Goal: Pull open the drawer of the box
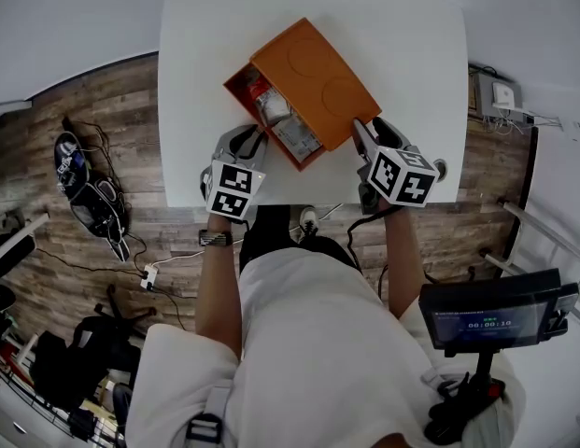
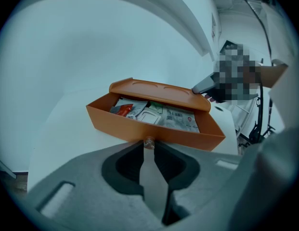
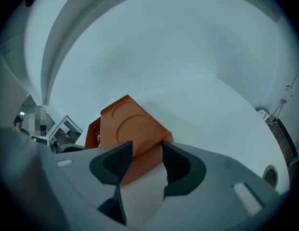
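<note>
Drawer (image 2: pixel 120 126) pull axis runs toward L gripper (image 2: pixel 148 146), clenched on its knob (image 2: pixel 148 142); R gripper (image 3: pixel 146 149) clamps box (image 3: pixel 130 124) corner.

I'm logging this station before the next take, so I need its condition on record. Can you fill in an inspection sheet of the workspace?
Surface: white table, bare apart from the box.
Job's things: orange box with its drawer pulled open; packets inside.
Clutter: a small round fitting near the table's edge; otherwise nothing seen.
Grippers: left gripper shut on the drawer's knob; right gripper appears clamped on the box's corner.
Cables: loose cables and a power strip on the floor.
Surroundings: wooden floor, bags and gear, a screen on a stand.
</note>
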A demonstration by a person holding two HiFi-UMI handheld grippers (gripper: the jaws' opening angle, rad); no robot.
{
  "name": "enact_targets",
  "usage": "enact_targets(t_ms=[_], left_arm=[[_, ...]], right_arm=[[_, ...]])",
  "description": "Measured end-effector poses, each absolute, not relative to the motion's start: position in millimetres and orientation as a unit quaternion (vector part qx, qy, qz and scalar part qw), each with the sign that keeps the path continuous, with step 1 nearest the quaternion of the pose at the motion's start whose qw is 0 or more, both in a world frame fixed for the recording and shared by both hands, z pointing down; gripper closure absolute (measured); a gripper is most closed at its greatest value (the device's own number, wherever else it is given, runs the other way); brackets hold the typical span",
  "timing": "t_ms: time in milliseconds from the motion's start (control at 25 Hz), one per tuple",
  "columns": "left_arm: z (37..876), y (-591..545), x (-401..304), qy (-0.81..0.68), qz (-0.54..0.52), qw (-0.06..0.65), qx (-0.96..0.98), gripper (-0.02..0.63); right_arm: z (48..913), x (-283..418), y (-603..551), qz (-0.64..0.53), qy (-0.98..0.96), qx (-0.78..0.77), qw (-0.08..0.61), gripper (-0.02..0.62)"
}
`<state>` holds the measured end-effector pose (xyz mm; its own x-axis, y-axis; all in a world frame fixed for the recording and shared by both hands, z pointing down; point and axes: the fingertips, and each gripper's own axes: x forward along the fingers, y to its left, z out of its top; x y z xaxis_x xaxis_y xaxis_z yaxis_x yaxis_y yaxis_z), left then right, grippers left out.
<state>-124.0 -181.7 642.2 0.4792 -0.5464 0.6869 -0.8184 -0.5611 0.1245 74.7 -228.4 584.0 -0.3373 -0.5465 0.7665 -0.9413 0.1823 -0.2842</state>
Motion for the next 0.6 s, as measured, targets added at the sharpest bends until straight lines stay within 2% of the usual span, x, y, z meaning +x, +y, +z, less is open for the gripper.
enact_targets(t_ms=[600], left_arm=[[646, -171, -137, -0.423, 0.313, 0.229, 0.819, 0.532]], right_arm=[[586, 77, -232, 0.376, -0.725, 0.516, 0.257, 0.393]])
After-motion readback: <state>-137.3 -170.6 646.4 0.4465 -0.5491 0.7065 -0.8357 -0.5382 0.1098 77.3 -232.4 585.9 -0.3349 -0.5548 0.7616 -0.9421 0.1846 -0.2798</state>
